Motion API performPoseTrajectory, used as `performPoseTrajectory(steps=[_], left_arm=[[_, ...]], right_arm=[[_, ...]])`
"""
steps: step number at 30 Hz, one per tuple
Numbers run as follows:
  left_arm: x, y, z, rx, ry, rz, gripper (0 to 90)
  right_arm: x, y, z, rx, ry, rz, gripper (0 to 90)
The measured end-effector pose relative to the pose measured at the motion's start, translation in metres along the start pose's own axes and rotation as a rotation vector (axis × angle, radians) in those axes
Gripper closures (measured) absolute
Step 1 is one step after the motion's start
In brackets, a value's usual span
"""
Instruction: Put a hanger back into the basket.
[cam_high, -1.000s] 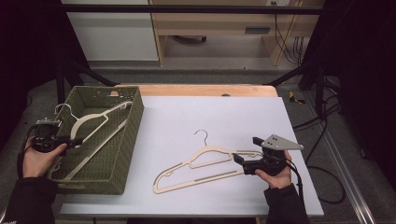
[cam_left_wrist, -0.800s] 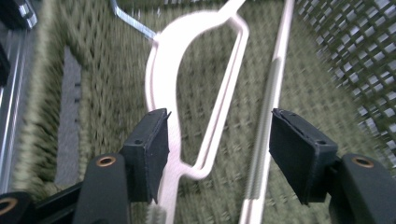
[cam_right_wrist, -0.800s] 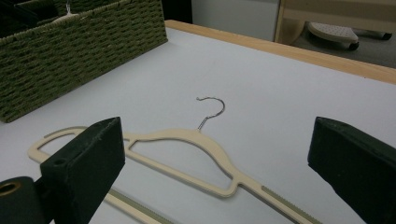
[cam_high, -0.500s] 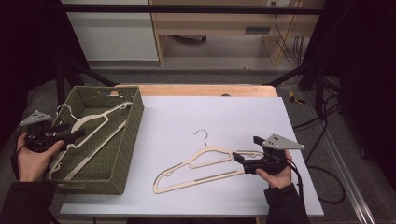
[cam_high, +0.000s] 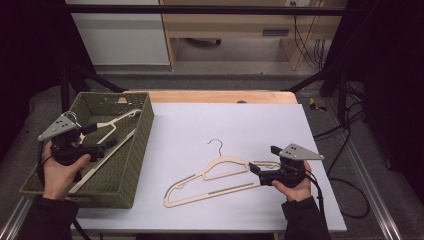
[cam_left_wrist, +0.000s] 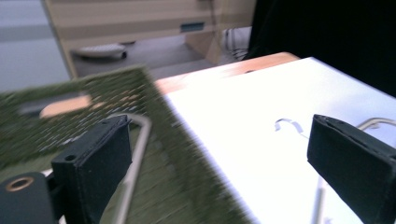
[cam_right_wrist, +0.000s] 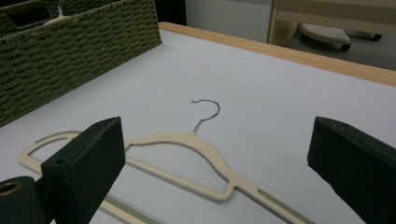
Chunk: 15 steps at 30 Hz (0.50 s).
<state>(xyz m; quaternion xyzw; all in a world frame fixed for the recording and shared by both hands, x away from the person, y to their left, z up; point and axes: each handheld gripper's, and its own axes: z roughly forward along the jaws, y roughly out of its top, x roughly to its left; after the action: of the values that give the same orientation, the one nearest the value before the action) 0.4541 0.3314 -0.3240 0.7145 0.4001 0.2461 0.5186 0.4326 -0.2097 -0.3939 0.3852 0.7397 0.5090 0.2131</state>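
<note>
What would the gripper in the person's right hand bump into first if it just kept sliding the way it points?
Probably the cream hanger on the white table: the open right gripper points straight at its shoulder, with nothing between them. Whether it already touches is unclear.

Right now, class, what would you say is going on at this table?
A person holds a gripper in each hand. The right gripper, jaws open, sits at one end of a cream hanger lying flat on the white table, not gripping it. The left gripper, also open, hovers over a green woven basket at the table's left, where another hanger lies inside. Nothing is held at this moment.
</note>
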Motion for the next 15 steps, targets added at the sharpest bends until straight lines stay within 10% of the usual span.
performPoseTrajectory(steps=[15], left_arm=[[-0.097,-0.016,0.041,-0.009,-0.204,0.111,5.6]], right_arm=[[0.005,-0.002,0.008,0.013,-0.019,-0.005,6.4]])
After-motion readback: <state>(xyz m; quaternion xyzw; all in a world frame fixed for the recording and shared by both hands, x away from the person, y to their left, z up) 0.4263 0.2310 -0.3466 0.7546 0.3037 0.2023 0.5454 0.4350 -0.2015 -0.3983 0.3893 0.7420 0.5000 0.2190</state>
